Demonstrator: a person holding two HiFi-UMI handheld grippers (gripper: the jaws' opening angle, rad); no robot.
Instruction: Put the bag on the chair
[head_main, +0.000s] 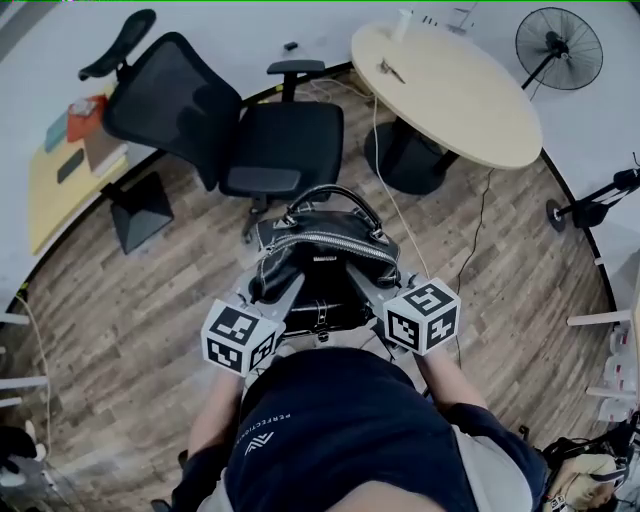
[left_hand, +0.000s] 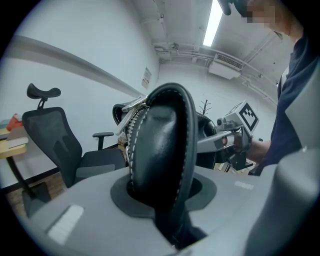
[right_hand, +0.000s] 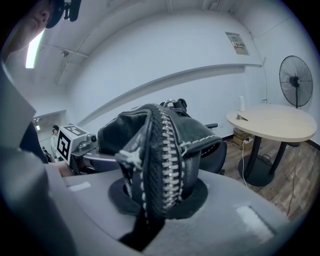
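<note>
Left claw (head_main: 288, 288), right claw (head_main: 372, 290) grip bag (head_main: 325, 245) (base hidden).

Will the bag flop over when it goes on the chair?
Probably soft: the bag bulges and creases where the left claw and right claw pinch its ends. It may slump a bit on the chair. Its handle stands arched, so that part seems stiffer.
</note>
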